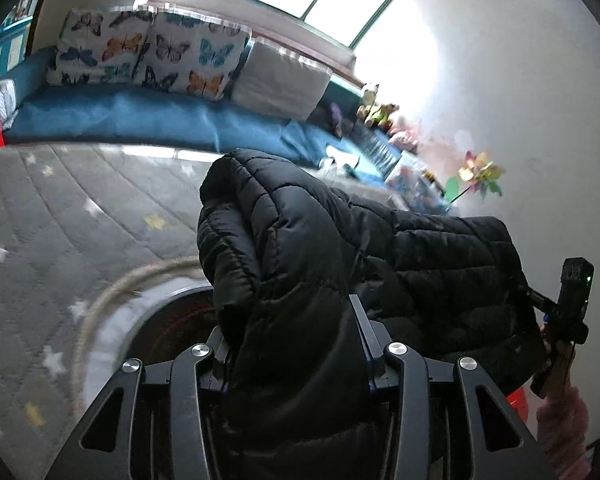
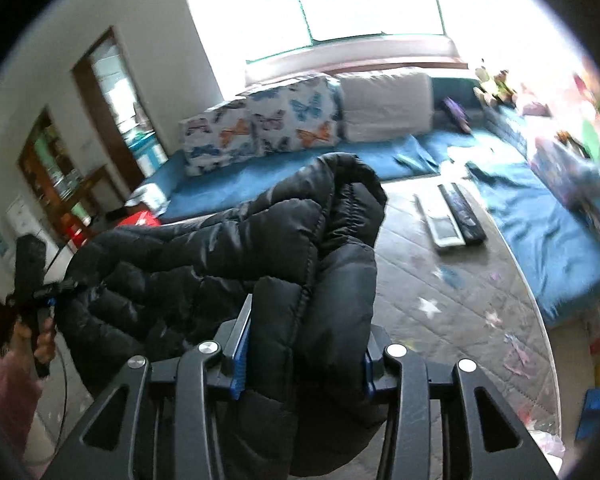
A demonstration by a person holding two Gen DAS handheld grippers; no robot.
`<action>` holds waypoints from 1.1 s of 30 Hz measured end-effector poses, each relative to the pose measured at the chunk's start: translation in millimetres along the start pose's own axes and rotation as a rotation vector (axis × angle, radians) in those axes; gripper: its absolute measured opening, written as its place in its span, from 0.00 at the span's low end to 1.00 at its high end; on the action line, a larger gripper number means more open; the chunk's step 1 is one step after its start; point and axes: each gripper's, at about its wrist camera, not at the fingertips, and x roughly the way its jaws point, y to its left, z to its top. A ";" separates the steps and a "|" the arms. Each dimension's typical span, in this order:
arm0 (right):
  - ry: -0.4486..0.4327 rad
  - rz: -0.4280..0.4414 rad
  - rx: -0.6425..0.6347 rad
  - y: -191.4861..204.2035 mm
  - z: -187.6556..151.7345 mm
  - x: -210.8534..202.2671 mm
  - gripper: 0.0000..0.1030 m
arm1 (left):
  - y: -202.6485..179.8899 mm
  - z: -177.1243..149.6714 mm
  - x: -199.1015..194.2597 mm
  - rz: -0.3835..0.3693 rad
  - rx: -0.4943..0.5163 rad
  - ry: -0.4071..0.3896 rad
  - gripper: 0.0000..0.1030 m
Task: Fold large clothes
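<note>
A black quilted puffer jacket (image 1: 340,248) hangs in the air between my two grippers, above a grey star-patterned mat. My left gripper (image 1: 292,332) is shut on one bunched end of the jacket, which fills the space between its fingers. My right gripper (image 2: 306,320) is shut on the other end of the jacket (image 2: 228,256). The right gripper shows at the far right of the left wrist view (image 1: 568,304), and the left gripper at the far left of the right wrist view (image 2: 32,280). The jacket sags between them.
A grey mat with stars (image 1: 80,216) covers the floor. Blue cushions (image 1: 140,120) and butterfly pillows (image 2: 268,128) line the wall under the window. A round basket (image 1: 112,320) lies below the left gripper. Flat boxes (image 2: 452,216) lie on the mat; toys (image 1: 476,176) crowd the corner.
</note>
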 end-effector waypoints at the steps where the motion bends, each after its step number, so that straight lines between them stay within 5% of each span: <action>1: 0.030 -0.028 0.007 -8.9 -4.5 10.8 0.52 | 0.4 -0.6 17.9 0.024 -0.005 0.028 0.45; 3: 0.092 -0.099 0.020 -26.2 -15.4 34.1 0.58 | 4.5 -4.1 48.7 0.102 0.009 0.071 0.48; 5: 0.136 -0.166 -0.002 -36.8 -28.6 54.8 0.61 | 10.6 -7.8 58.7 0.108 0.023 0.071 0.63; 9: 0.115 -0.168 0.017 -50.2 -42.8 66.4 0.67 | 13.3 -13.2 70.0 0.146 0.053 0.079 0.80; 14: 0.098 -0.248 -0.005 -39.2 -27.1 44.3 0.67 | 19.6 -15.4 58.9 0.176 0.033 0.093 0.81; 19: -0.009 -0.354 -0.084 -14.1 -17.8 3.7 0.67 | -3.6 -22.7 6.4 0.230 0.081 -0.008 0.80; 26: 0.031 -0.251 -0.118 40.0 -28.6 11.6 0.67 | -55.7 -47.0 -49.0 0.170 0.172 -0.123 0.80; 29: 0.074 -0.205 -0.136 59.2 -38.9 28.4 0.67 | -78.0 -58.6 -40.1 0.141 0.238 -0.096 0.79; 33: 0.136 -0.257 -0.172 69.8 -56.3 55.5 0.67 | -78.3 -73.5 -5.1 0.141 0.253 -0.012 0.68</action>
